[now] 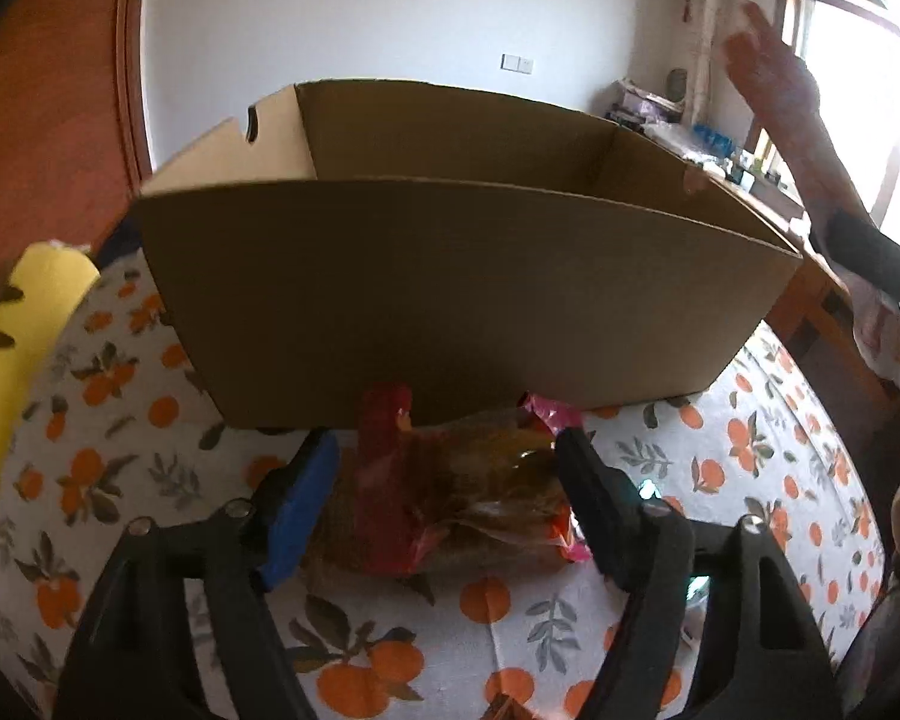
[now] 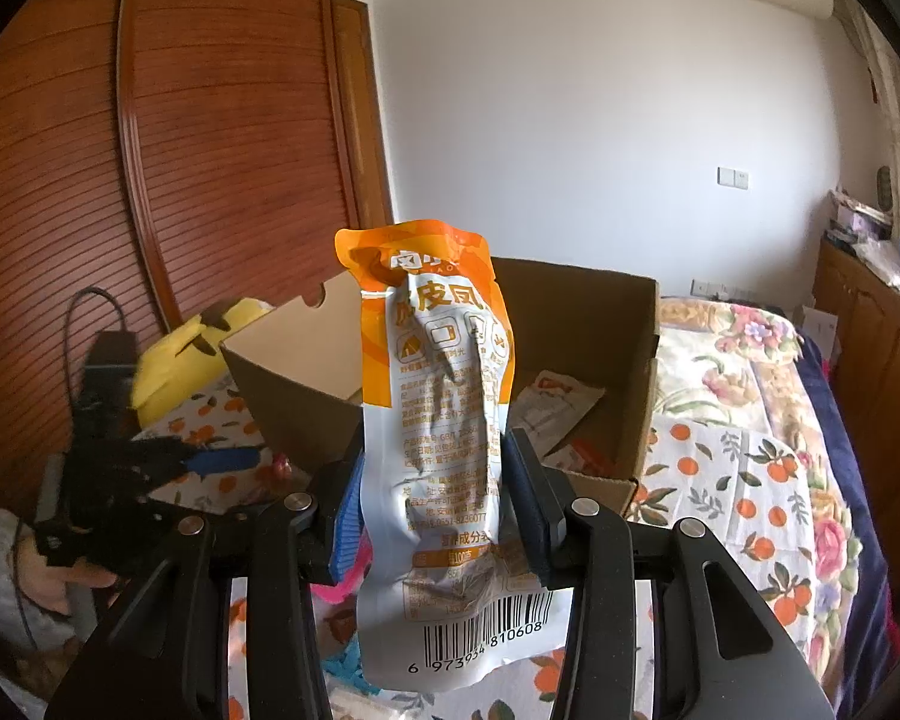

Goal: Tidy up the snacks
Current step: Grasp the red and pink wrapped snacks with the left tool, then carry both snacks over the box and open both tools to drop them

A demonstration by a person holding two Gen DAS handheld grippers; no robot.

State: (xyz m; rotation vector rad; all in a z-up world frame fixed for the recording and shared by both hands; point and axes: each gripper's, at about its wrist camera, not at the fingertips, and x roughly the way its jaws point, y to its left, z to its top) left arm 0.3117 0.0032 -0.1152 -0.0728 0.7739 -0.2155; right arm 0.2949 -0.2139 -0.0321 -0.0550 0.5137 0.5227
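Matt cardboard box (image 1: 450,276); glossy plastic packet (image 2: 444,450).

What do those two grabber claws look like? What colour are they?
Both are black plastic with silver round bolts at the joints. The left gripper has a bright blue pad on one finger and a black one opposite. The right gripper has dark blue pads. No cables or sleeves show.

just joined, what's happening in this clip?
A person is sorting snacks into a cardboard box on a bed with an orange-print sheet. The right tongs are shut on an orange-and-white snack pouch, held upright in front of the box, not yet inside. The left tongs sit low on the sheet, open around a red-and-clear snack bag lying against the box's near wall. At least one white packet already lies in the box.
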